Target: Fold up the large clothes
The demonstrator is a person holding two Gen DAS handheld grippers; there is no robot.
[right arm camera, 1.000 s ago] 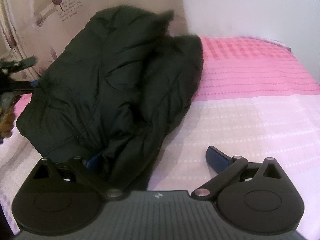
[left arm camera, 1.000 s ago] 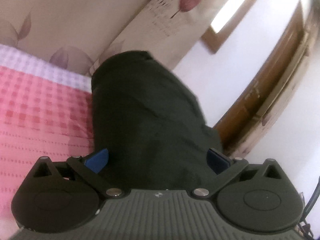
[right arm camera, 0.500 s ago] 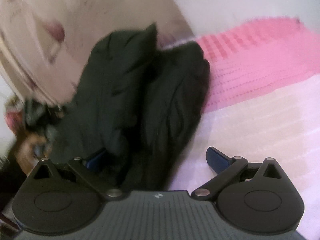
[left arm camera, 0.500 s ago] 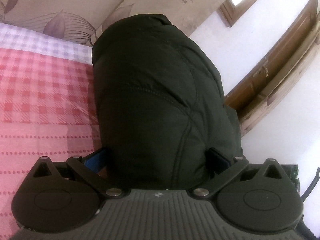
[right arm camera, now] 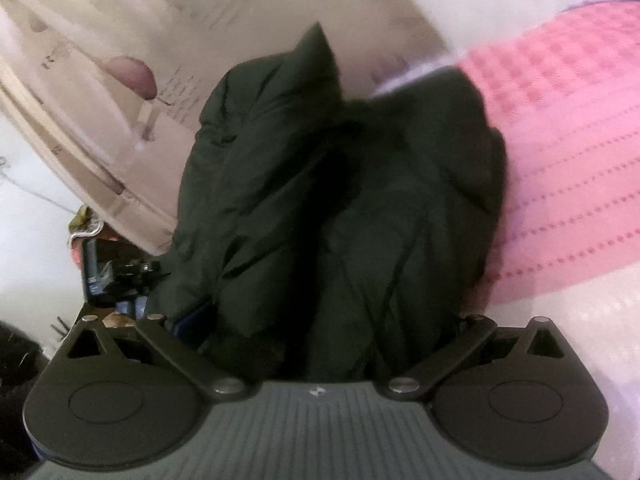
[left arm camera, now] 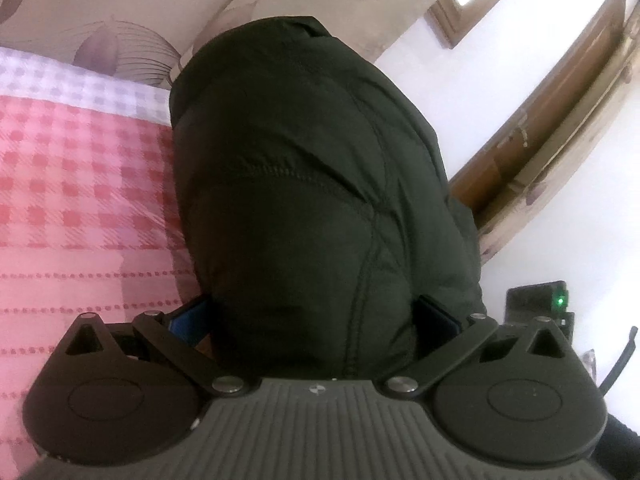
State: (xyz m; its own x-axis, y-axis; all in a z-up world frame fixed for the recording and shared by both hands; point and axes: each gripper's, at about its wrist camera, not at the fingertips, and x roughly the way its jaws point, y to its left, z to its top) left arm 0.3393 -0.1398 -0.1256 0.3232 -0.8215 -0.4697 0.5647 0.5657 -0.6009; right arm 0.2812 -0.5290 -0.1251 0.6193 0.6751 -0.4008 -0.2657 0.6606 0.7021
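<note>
Both the left gripper [left arm camera: 312,320] and the right gripper [right arm camera: 320,320] have their fingers clamped on the black padded jacket [left arm camera: 304,176], which stretches lengthwise away over the pink checked bed [left arm camera: 80,184].

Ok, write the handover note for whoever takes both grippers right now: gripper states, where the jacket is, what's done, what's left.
Left gripper: fingers apart, with a thick bunch of the dark jacket filling the gap; firmness of grip unclear.
Right gripper: jacket bunched between the fingers too; view blurred.
Jacket: bunched and bulky over the pink checked bedspread; whether it hangs clear of the bed, I cannot tell.
Done: both ends picked up.
Left: lay it flat, fold it, smooth it. No neat fold shows yet.
</note>
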